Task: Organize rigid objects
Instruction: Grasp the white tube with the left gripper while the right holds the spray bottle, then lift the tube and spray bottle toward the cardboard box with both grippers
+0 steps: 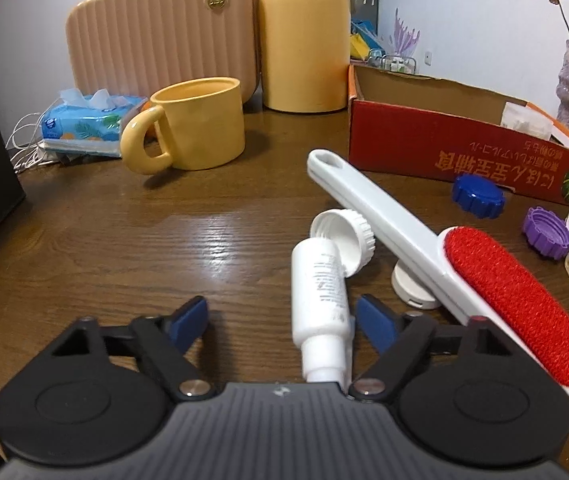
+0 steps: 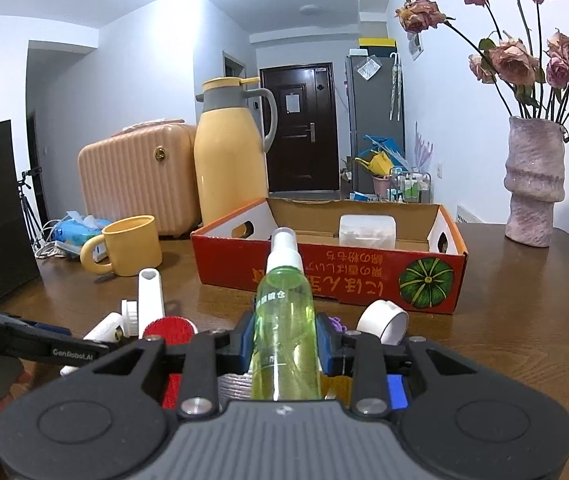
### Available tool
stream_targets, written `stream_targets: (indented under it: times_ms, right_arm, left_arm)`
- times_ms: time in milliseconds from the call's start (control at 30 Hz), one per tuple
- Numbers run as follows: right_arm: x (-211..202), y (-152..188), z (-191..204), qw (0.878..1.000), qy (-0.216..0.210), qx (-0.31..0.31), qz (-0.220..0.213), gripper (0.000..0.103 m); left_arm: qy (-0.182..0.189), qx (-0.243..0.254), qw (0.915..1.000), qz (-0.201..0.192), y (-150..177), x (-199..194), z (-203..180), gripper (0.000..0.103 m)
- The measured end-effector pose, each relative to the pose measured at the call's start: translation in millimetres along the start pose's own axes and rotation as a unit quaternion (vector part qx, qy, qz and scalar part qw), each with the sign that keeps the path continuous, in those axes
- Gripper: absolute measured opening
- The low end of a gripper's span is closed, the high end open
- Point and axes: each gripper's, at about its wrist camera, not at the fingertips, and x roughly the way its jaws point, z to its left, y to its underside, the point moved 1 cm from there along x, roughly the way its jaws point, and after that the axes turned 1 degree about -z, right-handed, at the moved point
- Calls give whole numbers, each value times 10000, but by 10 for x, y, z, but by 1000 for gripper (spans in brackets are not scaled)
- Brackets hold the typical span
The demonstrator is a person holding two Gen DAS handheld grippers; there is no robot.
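Note:
My left gripper (image 1: 282, 322) is open low over the wooden table; a small white bottle (image 1: 318, 304) lies between its fingers, nearer the right one. Its white cap (image 1: 344, 234) lies just beyond. A white lint brush with a red pad (image 1: 512, 306) lies to the right. My right gripper (image 2: 286, 340) is shut on a green spray bottle (image 2: 286, 328), held above the table in front of the red cardboard box (image 2: 324, 280). The box also shows in the left wrist view (image 1: 464, 156) and holds a clear plastic container (image 2: 366, 232).
A yellow mug (image 1: 192, 124), a yellow thermos (image 1: 304, 36), a peach case (image 1: 160, 36) and a tissue pack (image 1: 84, 120) stand at the back left. A blue cap (image 1: 478, 196), a purple cap (image 1: 546, 232) and white pieces lie right. A vase (image 2: 534, 184) stands at the far right.

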Motion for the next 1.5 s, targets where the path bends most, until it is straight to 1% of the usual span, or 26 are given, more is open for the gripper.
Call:
stream_targets:
  times_ms: [33, 67, 100, 233, 367, 567, 667, 800, 1233, 1400, 1500]
  right_arm:
    - [3, 5, 1, 10000, 6, 5, 11, 30]
    - [4, 9, -1, 10000, 12, 12, 20, 30]
    - [1, 12, 0, 10000, 18, 21, 22, 30]
    - [4, 19, -12, 10000, 40, 64, 27, 30]
    - [3, 28, -10, 10000, 47, 63, 30, 30]
    - [-3, 41, -15, 10000, 52, 67, 1, 30]
    - [-9, 42, -13, 10000, 59, 75, -19, 30]
    - [-34, 42, -21, 9999, 58, 109, -55, 30]
    - [-76, 34, -39, 9997, 53, 185, -144, 30]
    - [-76, 10, -54, 9996, 54, 231, -182, 30]
    - [-88, -14, -67, 9994, 53, 244, -232, 30]
  left_arm:
    - [59, 8, 10000, -21, -3, -8, -10, 60]
    - [133, 12, 9999, -41, -4, -20, -17, 52]
    - [188, 24, 9998, -62, -5, -35, -24, 34]
    - [217, 59, 9997, -111, -6, -66, -35, 28]
    - [236, 73, 9996, -108, -1, -93, -39, 28]
    - [181, 68, 9994, -280, -13, -179, -33, 28]
    - [232, 92, 9991, -349, -19, -225, -32, 28]
    - [248, 118, 9981, -549, -37, -332, -40, 28]
    - [280, -92, 9936, -1089, -97, -667, 9, 28]
    - [357, -189, 9908, -1289, -144, -811, -12, 28]
    - [437, -163, 9896, -1360, -178, -865, -75, 28]
